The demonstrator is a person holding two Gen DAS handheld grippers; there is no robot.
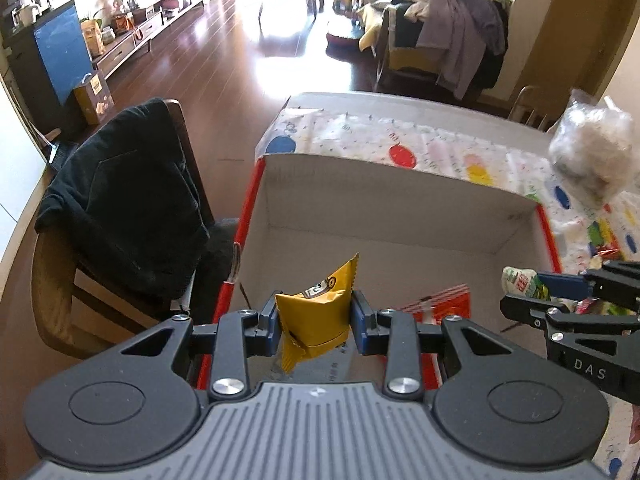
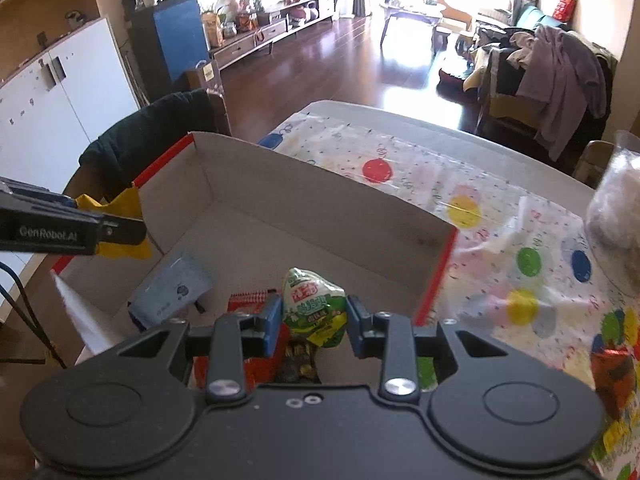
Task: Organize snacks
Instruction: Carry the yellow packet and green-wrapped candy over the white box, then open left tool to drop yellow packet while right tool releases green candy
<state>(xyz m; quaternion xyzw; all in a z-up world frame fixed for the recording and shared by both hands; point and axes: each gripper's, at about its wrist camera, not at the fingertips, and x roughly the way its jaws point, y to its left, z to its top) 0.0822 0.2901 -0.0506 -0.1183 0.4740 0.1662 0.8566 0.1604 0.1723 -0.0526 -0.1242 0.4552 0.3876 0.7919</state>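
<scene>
A black jacket drapes the chair beside your cardboard box. Both grippers tilt down over it: your left gripper clamps the yellow packet, your right gripper clamps the green packet

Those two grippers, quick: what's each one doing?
Left gripper: jaws closed on a yellow snack packet.
Right gripper: jaws closed on a green-and-white snack packet.

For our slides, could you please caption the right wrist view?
Right gripper carries a green snack packet above the cardboard box.
</scene>
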